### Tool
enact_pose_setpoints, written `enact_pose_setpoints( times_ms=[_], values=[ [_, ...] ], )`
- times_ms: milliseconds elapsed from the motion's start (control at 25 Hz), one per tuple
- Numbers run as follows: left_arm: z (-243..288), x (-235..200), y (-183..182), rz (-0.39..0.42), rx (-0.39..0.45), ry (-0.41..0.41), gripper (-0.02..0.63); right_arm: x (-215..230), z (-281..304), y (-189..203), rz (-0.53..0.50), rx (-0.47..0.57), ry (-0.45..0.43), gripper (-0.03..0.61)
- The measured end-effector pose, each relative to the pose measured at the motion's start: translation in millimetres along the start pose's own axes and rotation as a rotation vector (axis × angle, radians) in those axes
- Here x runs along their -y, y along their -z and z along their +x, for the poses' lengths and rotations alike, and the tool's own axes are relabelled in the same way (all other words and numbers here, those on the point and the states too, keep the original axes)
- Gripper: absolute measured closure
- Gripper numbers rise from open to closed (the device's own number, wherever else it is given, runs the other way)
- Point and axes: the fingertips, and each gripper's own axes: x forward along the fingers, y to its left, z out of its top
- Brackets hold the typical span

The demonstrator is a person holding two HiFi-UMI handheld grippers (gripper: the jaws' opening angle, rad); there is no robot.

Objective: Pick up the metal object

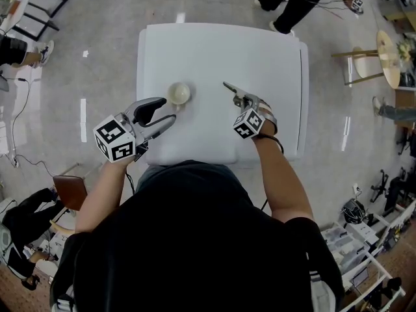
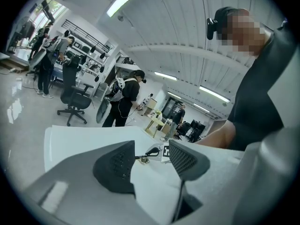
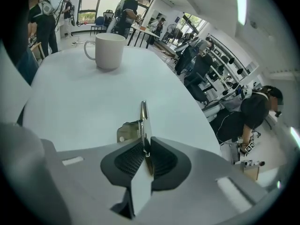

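A person is working two hand-held grippers over a white counter (image 1: 214,51). The right gripper (image 1: 244,101) is pinching the metal object (image 3: 143,121) at the counter's middle right. Its jaws are standing narrow, and the ribbed dark pads are pressing on both faces of the thin plate.

The metal object is showing as a slim, flat strip turned on edge, pale brassy-silver and glinting along its rim. It is sticking out beyond the jaw tips towards the far side. A small coil spring is sitting against the strip, and a folded tab with a round hole is jutting out to its left. Whether the piece is touching the counter or hanging just clear of it cannot be told.

A white mug (image 1: 179,93) is standing upright to the left of the object, apart from it.

The left gripper (image 1: 169,109) is hovering over the near left edge of the counter. Its jaws are gaping wide with nothing between them, and they are pointing across towards the right gripper.
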Motion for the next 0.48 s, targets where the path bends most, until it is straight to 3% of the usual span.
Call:
enact_pose_setpoints(
  times_ms=[480],
  values=[
    [-1.5,6.8,-4.0,0.012,0.003,0.013,0.389,5.0,-8.2,4.1,0.038,0.007,0.016,0.543]
  ],
)
